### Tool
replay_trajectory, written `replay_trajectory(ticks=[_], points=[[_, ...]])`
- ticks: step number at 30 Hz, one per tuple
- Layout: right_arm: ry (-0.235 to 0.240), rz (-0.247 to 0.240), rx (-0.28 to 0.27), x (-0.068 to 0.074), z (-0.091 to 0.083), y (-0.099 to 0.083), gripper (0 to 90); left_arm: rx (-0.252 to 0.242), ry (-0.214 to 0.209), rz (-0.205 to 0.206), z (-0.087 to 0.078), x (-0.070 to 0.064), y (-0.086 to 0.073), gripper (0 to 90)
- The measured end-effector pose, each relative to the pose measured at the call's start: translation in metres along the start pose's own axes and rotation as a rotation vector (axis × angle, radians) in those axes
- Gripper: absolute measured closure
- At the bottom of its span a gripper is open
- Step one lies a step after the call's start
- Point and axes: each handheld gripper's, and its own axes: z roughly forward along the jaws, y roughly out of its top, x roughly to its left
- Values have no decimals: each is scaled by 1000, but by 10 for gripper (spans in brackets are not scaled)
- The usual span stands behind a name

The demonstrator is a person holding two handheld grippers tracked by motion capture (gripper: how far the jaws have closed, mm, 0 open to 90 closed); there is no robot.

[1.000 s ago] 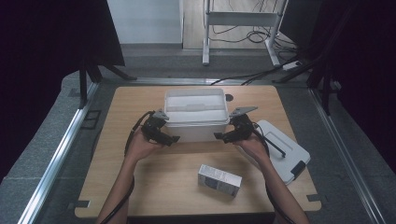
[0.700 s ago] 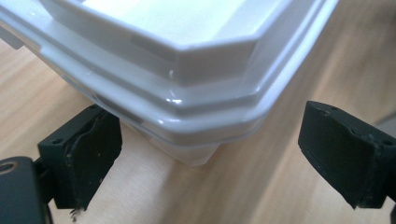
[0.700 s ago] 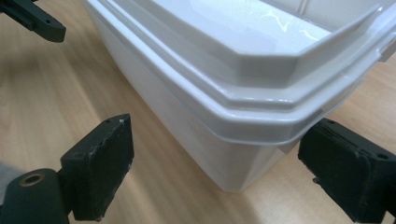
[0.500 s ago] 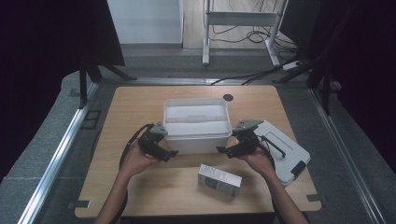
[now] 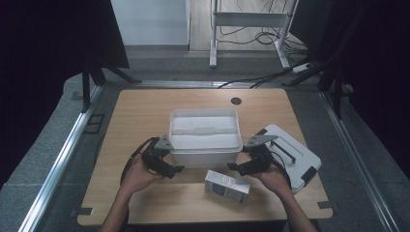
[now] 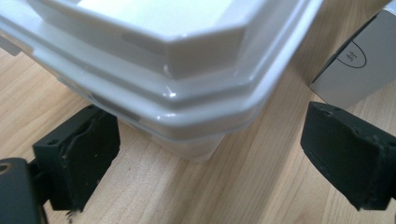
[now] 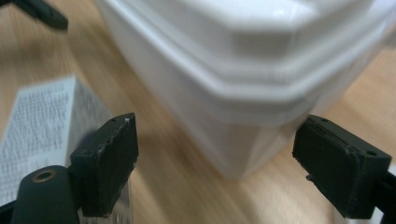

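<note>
Dark curtained walls and grey floor around a pale wooden counter [image 5: 145, 121], with a white metal stand and loose cables beyond its far edge. At mid-counter, a white rectangular plastic bin [image 5: 205, 136], open-topped. Flat to its right, touching the right edge of the counter, a white lid with a black handle [image 5: 292, 152]. Near the bin's front, a small white printed carton [image 5: 226, 185] lying on its side.

Left gripper [image 5: 164, 162] just off the bin's near-left corner, right gripper [image 5: 244, 166] just off its near-right corner, above the carton. Fingers [image 6: 77, 161] of the left spread wide and released, holding nothing; the bin's corner between them but clear of both. Fingers [image 7: 105, 163] of the right likewise spread and empty, with the bin's corner ahead and the carton at the left side of the right gripper view.

Risk, as a judgement: right gripper close over the carton, so a careless drop or sweep could knock it toward the near edge. Closing on the bin's slanted corner rather than its rim could let it slip or skew.

Against half a second ago: both grippers further toward the near edge and away from the bin's side walls; bin, lid and carton unmoved.
</note>
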Motion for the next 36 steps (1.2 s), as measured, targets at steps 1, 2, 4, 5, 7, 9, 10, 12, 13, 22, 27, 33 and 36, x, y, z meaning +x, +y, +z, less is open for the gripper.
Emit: replay_trajectory(ticks=[1, 2, 4, 5, 7, 9, 10, 12, 13, 22, 27, 33, 36], points=[[-7, 0, 16, -1, 0, -4, 134, -6, -4, -2, -1, 1, -1, 54], [-22, -3, 27, -2, 0, -8, 132, -4, -2, -2, -2, 1, -2, 51], [-41, 22, 37, -6, 0, -18, 131, -5, 2, -5, -5, 3, -4, 48], [-42, 31, 41, -8, 0, -23, 131, -2, 1, -5, -6, 3, -5, 47], [-54, 41, 45, -10, -1, -32, 131, 5, 3, 2, -9, 5, -7, 45], [-61, 44, 47, -12, -2, -39, 131, 9, 0, 3, -12, 6, -9, 44], [-65, 50, 48, -13, -2, -43, 131, 11, -3, 3, -15, 8, -10, 44], [-62, 56, 53, -15, -3, -51, 131, 9, -17, 4, -20, 12, -11, 43], [-63, 58, 53, -15, -3, -55, 131, 11, -20, 6, -22, 14, -11, 41], [-91, 2, 59, -10, -8, -81, 131, 22, -28, 28, -45, 36, 1, 46], [-101, -12, 66, -6, -9, -89, 128, 48, -28, 73, -58, 49, 18, 77], [-105, -33, 83, -4, -8, -90, 81, 95, -25, 136, -67, 58, 46, 146], [-110, -31, 86, -4, -8, -90, 70, 123, -31, 167, -68, 60, 61, 161]])
